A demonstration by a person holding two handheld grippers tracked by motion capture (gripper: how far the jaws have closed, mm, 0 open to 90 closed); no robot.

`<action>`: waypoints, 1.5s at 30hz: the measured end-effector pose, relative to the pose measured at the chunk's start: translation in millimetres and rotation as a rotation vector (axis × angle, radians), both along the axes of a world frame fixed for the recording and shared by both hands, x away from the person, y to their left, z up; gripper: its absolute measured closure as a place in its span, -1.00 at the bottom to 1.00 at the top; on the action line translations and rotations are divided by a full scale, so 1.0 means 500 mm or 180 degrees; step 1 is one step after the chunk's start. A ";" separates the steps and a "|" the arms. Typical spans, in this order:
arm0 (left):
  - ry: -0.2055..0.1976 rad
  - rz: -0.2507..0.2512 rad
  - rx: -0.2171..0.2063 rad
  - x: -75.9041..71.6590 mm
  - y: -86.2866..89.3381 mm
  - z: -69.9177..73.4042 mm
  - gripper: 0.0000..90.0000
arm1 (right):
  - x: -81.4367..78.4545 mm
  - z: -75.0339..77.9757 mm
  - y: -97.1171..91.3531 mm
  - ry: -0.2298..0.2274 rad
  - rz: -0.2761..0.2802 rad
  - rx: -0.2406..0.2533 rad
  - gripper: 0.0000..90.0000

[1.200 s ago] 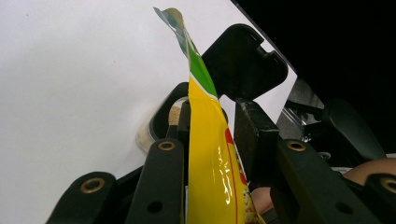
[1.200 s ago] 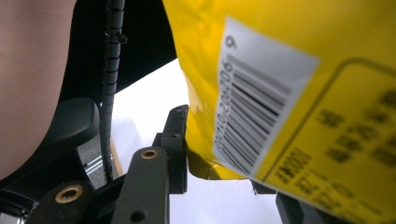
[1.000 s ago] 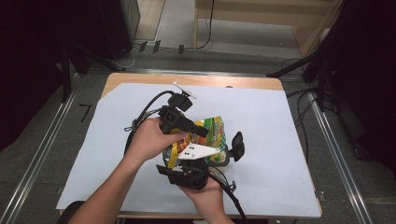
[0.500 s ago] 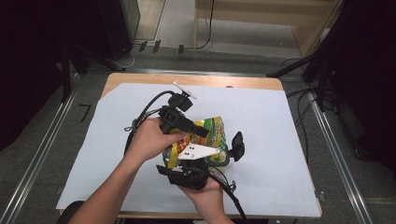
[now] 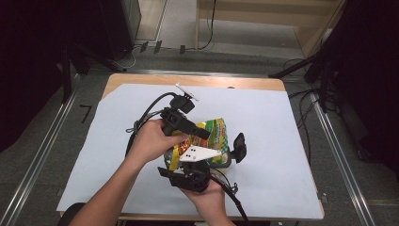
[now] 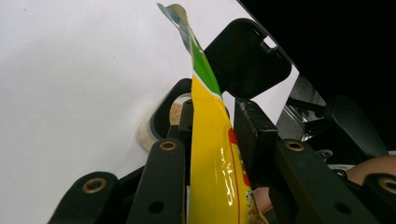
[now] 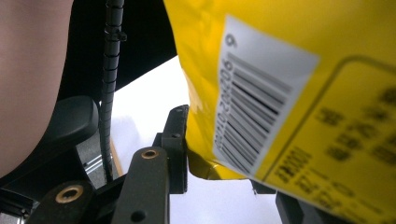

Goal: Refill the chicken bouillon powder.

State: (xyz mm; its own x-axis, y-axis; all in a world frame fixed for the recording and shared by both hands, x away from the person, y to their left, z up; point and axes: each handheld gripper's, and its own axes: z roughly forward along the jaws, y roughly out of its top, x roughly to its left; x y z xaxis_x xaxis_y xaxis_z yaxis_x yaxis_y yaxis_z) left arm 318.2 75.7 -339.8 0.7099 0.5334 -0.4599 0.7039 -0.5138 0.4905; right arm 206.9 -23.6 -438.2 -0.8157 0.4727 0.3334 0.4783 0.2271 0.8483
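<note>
Yellow snack bag (image 5: 214,136) held above mid-table, over an open container (image 5: 221,157) with a black flip lid (image 5: 239,146). Left gripper (image 6: 212,135) clamped on the bag's edge; bag stands upright between its jaws. Right gripper (image 7: 224,154) clamped on the bag's bottom, barcode side facing its camera. White sheet (image 5: 282,141) covers the table.

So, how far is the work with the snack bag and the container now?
Done: the container has its black lid flipped open and already holds some crumbs. In hand: the left gripper and the right gripper both clamp the yellow snack bag above it. Left: pouring the rest, then closing the lid.
</note>
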 end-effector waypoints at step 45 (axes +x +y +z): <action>-0.0094 0.0006 -0.0023 -0.008 -0.005 0.010 0.60 | 0.004 0.003 -0.003 0.0004 0.0040 0.0044 0.47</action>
